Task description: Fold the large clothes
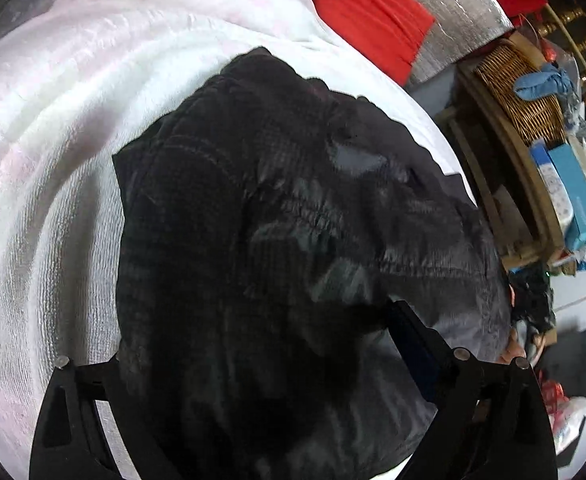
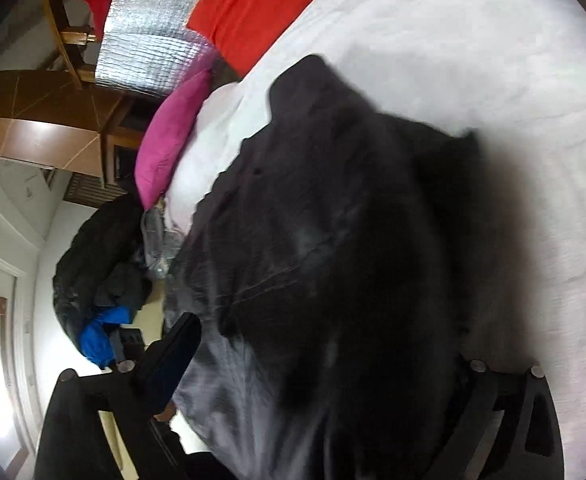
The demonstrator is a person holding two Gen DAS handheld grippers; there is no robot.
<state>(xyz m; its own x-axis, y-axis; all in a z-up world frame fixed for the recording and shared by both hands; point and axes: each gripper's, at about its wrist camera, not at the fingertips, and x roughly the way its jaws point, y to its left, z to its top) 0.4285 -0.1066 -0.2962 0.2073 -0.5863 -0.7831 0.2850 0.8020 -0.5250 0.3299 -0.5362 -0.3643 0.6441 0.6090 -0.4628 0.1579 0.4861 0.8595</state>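
In the left wrist view, the dark garment filled the middle of the frame, bunched and creased, lying on a white towel-like cover that spread from about 7 o'clock round to 12. The left tool sat at 6 o'clock with dark cloth heaped between its two black fingers; whether it was clamped on the cloth or merely stood apart around it could not be told. A red cloth lay at 1 o'clock beside a silver quilted sheet, and a wicker basket with a blue rag on it stood at 2 o'clock, above some blue boxes at 3. In the right wrist view, the same dark garment was blurred and covered the centre, resting on the white cover that ran from 12 to 4 o'clock. The right tool was at 6 o'clock, its one clearly seen finger at 7 o'clock touching the garment's grey edge, the other hidden under cloth, so its grip could not be judged. A magenta pillow lay at 10 o'clock, and a heap of dark and blue clothes at 9.
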